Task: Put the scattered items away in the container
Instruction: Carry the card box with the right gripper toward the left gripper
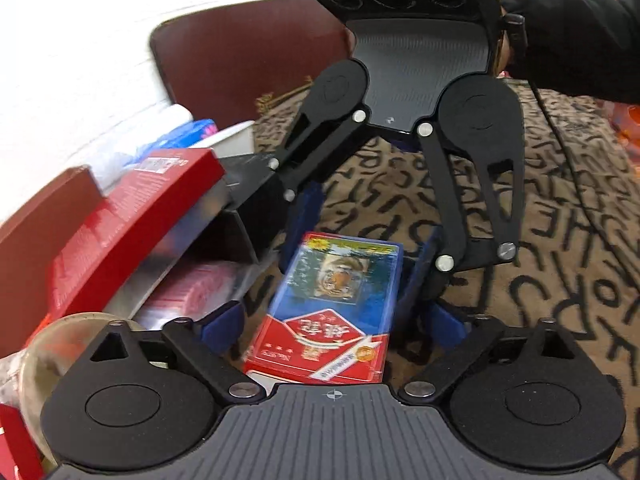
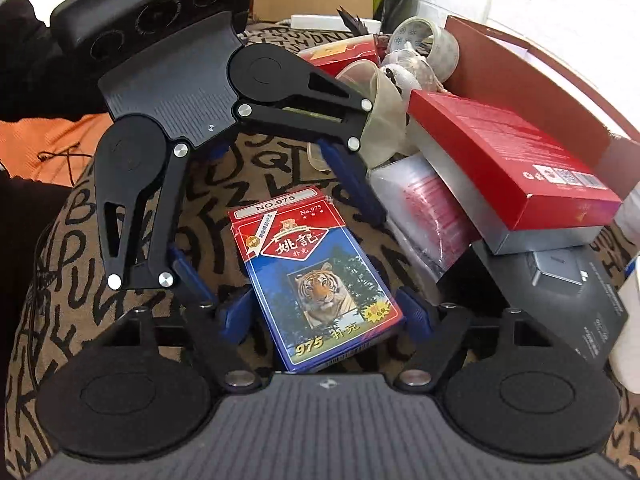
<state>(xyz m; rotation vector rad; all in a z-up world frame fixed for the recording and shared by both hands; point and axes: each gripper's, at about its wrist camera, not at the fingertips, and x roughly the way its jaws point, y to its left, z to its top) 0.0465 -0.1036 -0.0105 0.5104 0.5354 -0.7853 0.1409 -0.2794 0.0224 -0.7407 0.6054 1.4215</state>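
A blue and red playing-card box with a tiger picture [image 1: 332, 308] [image 2: 316, 280] lies on the letter-patterned cloth between both grippers. My left gripper [image 1: 336, 324] is open, its blue fingers either side of the box's near end. My right gripper [image 2: 324, 316] is open too, straddling the opposite end; it faces the left one and shows in the left wrist view [image 1: 360, 216]. The left gripper shows in the right wrist view [image 2: 272, 208]. The dark red container [image 2: 520, 68] [image 1: 48, 216] stands beside the box, filled with items.
In the container lie a red and silver box [image 2: 512, 168] [image 1: 132, 216], a black box [image 2: 560, 292], a pink plastic packet [image 2: 424, 216], a clear cup [image 2: 380, 108] and a tape roll [image 2: 432, 44]. A brown chair back [image 1: 248, 56] stands behind the table.
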